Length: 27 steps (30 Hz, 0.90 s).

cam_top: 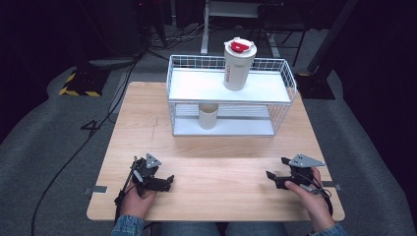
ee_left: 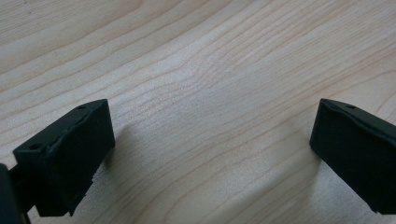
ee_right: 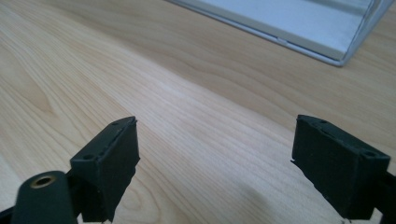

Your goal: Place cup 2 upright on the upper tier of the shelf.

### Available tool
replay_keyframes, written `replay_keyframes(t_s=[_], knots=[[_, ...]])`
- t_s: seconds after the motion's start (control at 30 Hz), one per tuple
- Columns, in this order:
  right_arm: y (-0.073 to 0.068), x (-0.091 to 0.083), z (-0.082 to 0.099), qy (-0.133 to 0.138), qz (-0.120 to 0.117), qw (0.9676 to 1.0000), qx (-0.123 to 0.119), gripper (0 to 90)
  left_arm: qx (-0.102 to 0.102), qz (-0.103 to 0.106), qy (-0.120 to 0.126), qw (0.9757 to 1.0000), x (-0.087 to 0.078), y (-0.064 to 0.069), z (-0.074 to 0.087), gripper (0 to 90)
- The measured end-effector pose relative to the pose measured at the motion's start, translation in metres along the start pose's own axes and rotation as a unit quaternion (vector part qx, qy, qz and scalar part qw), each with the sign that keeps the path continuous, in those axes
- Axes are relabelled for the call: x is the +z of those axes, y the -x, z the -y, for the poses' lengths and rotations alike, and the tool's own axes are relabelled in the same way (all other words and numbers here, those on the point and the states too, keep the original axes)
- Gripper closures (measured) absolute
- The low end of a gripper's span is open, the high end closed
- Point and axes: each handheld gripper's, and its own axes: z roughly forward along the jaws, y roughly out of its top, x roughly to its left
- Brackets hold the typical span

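My left gripper point(cam_top: 156, 181) and right gripper point(cam_top: 280, 178) rest low over the near end of the table point(cam_top: 216, 162), jaws apart with only bare wood between them. The nearest thing is a beige cup point(cam_top: 208, 116), upright on the lower shelf of a white wire rack point(cam_top: 173, 105). A white tumbler point(cam_top: 238, 65) with a red lid stands on the top shelf. Around the table lie grey floor and dark surroundings.
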Motion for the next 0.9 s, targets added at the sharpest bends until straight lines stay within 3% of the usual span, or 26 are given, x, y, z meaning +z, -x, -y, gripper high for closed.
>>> replay_keyframes(t_s=[0.17, 0.6, 0.73, 0.83, 0.9], knots=[[0.001, 0.007, 0.006, -0.03, 0.001, 0.9995, 0.007, 15.3, 0.0, 0.0, 0.0, 1.0, 0.0, 0.0, 0.0, 0.4], [0.003, 0.014, 0.015, -0.059, 0.001, 0.9983, 0.003, 14.5, 0.001, 0.0, 0.0, 1.0, 0.0, 0.0, 0.0, 0.4], [0.002, 0.016, 0.014, -0.064, 0.007, 0.9979, 0.007, 9.6, 0.001, 0.0, 0.0, 1.0, 0.0, 0.0, 0.0, 0.4], [0.003, 0.02, 0.012, -0.077, 0.022, 0.9966, 0.018, 0.0, 0.001, 0.0, 0.0, 1.0, 0.0, 0.0, 0.0, 0.4], [0.002, 0.021, 0.011, -0.078, 0.029, 0.9962, 0.027, 0.0, 0.0, 0.0, -0.001, 1.0, 0.0, 0.0, 0.0, 0.3]])
